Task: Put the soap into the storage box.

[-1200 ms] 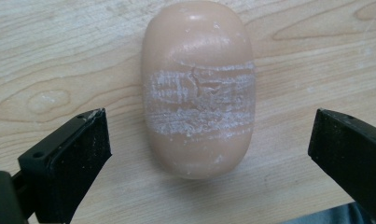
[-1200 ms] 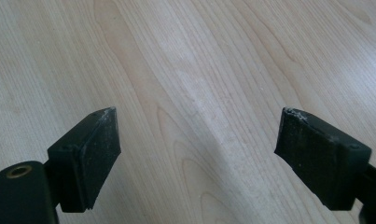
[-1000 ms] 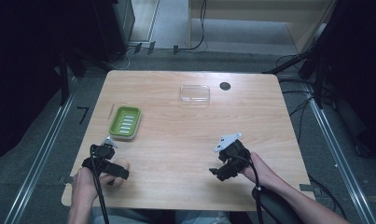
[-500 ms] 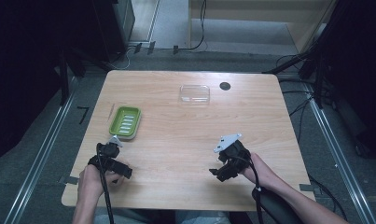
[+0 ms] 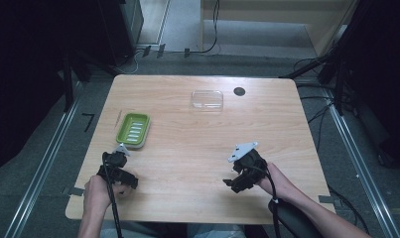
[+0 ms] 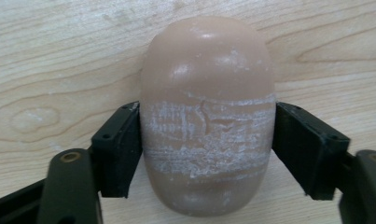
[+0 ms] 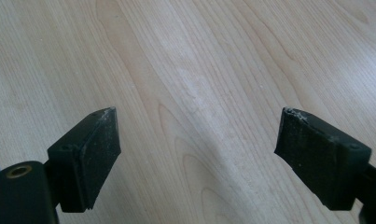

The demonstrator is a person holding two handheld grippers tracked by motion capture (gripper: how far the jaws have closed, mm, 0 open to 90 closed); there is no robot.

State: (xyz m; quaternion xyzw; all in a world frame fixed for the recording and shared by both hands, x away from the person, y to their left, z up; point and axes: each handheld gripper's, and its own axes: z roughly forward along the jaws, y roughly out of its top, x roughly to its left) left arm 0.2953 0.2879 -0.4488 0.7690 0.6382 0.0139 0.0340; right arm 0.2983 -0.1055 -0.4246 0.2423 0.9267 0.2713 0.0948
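Observation:
A beige oval soap bar (image 6: 206, 116), scuffed white across its middle, lies on the wooden table (image 5: 187, 148). My left gripper (image 6: 206, 140) has just been closing, and both black pads now press on the bar's sides. In the high view the left gripper (image 5: 119, 162) is near the table's front left corner, just in front of a green soap dish (image 5: 133, 130), and its body hides the soap. My right gripper (image 5: 233, 177) rests at the front right, and its jaws (image 7: 197, 140) stand wide open over bare wood.
A clear plastic lid or box (image 5: 207, 99) lies at the back centre, beside a black round hole (image 5: 239, 91). A thin stick (image 5: 119, 118) lies left of the dish. The table's front edge runs just behind both hands.
The left hand and gripper have edged slightly forward toward the green dish. The right gripper has kept still.

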